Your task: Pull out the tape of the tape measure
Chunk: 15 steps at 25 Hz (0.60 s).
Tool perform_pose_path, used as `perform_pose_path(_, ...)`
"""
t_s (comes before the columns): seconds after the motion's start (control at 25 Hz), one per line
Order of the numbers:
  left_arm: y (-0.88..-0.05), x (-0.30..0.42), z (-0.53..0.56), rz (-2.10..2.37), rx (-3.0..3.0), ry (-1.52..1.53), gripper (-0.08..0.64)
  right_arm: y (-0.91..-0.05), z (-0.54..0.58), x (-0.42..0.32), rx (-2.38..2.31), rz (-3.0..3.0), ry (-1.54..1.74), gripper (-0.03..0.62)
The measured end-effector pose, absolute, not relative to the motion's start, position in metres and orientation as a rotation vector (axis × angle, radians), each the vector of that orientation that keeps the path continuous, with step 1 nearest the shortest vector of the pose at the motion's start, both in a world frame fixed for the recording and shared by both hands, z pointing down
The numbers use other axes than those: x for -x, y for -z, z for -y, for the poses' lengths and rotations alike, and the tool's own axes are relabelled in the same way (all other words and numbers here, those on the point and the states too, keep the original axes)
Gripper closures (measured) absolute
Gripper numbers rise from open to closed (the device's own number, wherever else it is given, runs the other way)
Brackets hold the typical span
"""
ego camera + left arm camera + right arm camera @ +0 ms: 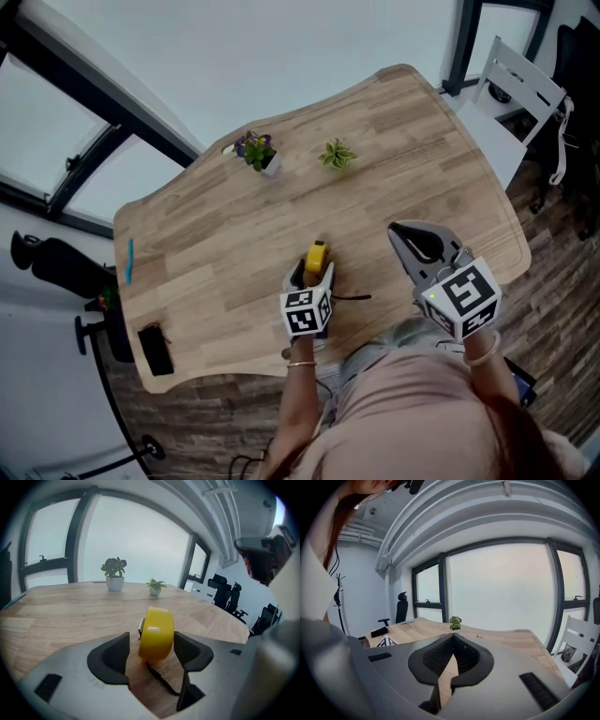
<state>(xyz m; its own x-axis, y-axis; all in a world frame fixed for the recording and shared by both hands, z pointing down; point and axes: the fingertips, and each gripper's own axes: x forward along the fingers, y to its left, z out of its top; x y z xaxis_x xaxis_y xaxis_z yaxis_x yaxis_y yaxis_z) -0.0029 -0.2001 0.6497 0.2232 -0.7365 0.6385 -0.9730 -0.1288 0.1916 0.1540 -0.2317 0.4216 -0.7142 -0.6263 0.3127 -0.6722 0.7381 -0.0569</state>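
Note:
A yellow tape measure point(317, 255) stands on edge on the wooden table point(403, 141), near the front. Its black wrist strap point(352, 297) trails to the right. My left gripper point(314, 269) is open, with one jaw on each side of the case. In the left gripper view the tape measure point(157, 634) sits between the dark pads of the left gripper point(152, 640), close to the right pad, with a gap on the left. A metal tab shows at its left side. My right gripper point(401, 232) hovers to the right, shut and empty; the right gripper point(452, 638) shows its pads together.
Two small potted plants point(258, 150) point(337, 155) stand at the table's far side. A black object point(155, 349) lies at the near left corner and a blue pen point(129, 261) by the left edge. A white chair point(514, 98) stands beyond the right end.

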Motion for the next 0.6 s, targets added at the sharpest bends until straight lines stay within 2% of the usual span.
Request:
perform_pose_path(0.4, -0.662, -0.001, 0.212, 1.59, -1.962, -0.65, 0.285, -0.428, 0.235, -0.166, -1.038, 2.645, -0.257, 0.595)
perform_pose_path(0.52, -0.663, 0.0, 0.217, 1.62, -1.965, -0.682, 0.364, -0.43, 0.236, -0.17, -1.053, 2.635, -0.262, 0.594)
perform_pose_path(0.6, -0.664, 0.001, 0.218, 1.636, -1.966, -0.714, 0.371, -0.43, 0.236, -0.173, -1.063, 2.632, -0.267, 0.594)
